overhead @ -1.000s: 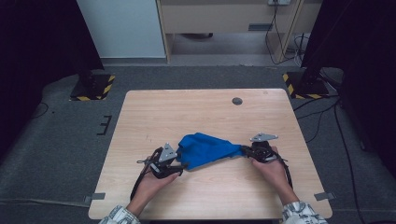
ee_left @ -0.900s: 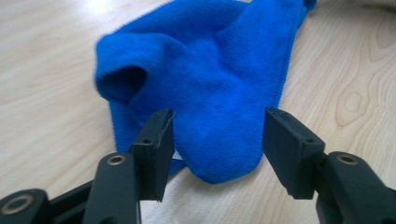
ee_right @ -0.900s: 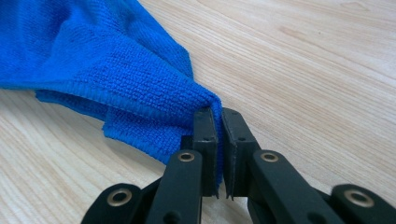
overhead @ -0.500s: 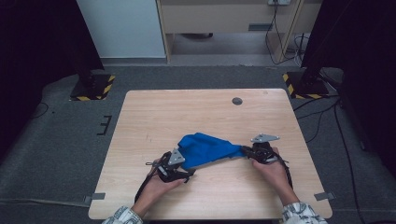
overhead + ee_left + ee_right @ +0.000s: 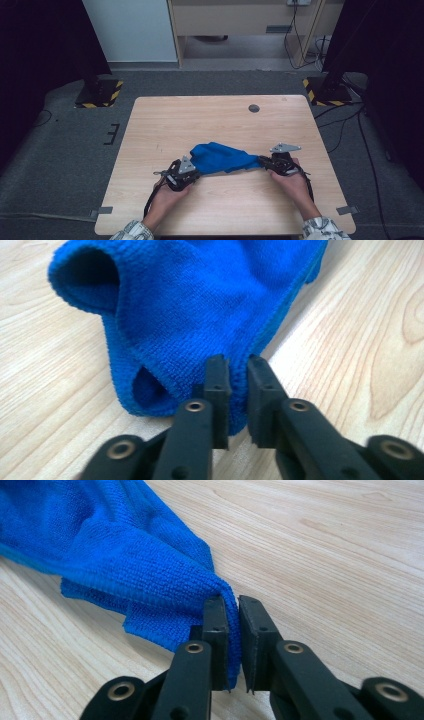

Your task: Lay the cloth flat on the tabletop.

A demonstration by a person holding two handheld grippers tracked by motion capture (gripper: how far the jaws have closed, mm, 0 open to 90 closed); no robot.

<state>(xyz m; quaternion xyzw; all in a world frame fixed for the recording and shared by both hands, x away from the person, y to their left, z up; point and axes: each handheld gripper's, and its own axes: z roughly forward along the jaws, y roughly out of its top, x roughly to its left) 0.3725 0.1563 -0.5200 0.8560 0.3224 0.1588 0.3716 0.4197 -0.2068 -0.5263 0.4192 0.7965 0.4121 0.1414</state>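
A crumpled blue cloth (image 5: 220, 157) lies on the wooden table (image 5: 200, 120), stretched between my two grippers. My left gripper (image 5: 196, 173) holds its near left corner. In the left gripper view its jaws (image 5: 239, 362) have just been closing and now pinch the cloth's (image 5: 200, 305) hem between them. My right gripper (image 5: 261, 161) holds the right end. In the right gripper view the jaws (image 5: 234, 602) have just eased open a little, but a fold of the cloth (image 5: 125, 555) is still squeezed between the pads.
A small dark round plug (image 5: 254, 108) sits in the table's far right part. Beyond the table stand two hazard-striped bases (image 5: 100, 92) (image 5: 325, 92) on grey carpet, with cables (image 5: 350, 120) trailing at the right. Bare wood surrounds the cloth.
The left gripper has edged right to the cloth's corner and shut on it. The right hand has stayed where it was, still holding its end.
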